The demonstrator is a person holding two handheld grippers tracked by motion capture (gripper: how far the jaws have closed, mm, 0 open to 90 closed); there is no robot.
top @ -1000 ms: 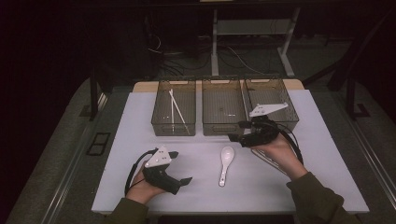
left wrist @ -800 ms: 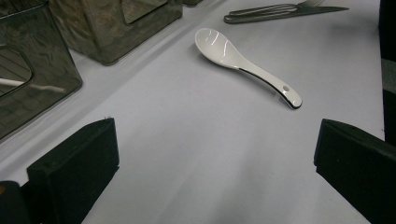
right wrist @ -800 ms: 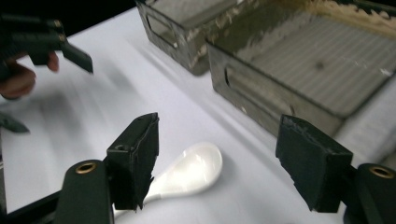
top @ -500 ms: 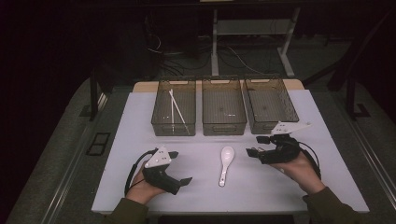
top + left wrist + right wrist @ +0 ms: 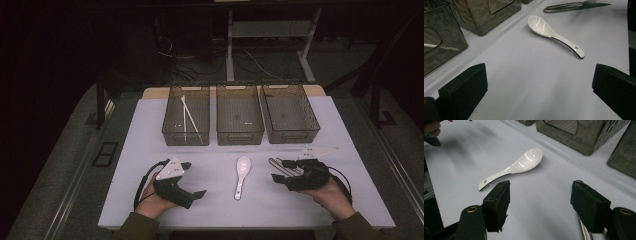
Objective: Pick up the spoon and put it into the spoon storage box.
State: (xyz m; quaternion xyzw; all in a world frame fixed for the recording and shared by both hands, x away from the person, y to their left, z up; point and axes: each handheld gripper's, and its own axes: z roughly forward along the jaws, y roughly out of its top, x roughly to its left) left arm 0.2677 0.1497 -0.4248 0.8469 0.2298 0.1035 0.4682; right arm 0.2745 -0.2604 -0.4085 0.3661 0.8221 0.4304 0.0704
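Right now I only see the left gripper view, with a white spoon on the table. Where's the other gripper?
Observer: The right gripper is to the right of the white spoon, pointing toward it.
Operator: Is it holding something?
Observer: No, its jaws are open with nothing between them. Metal cutlery lies on the table right beside them.
Operator: What's inside the boxes?
Observer: The left bin holds white chopsticks.
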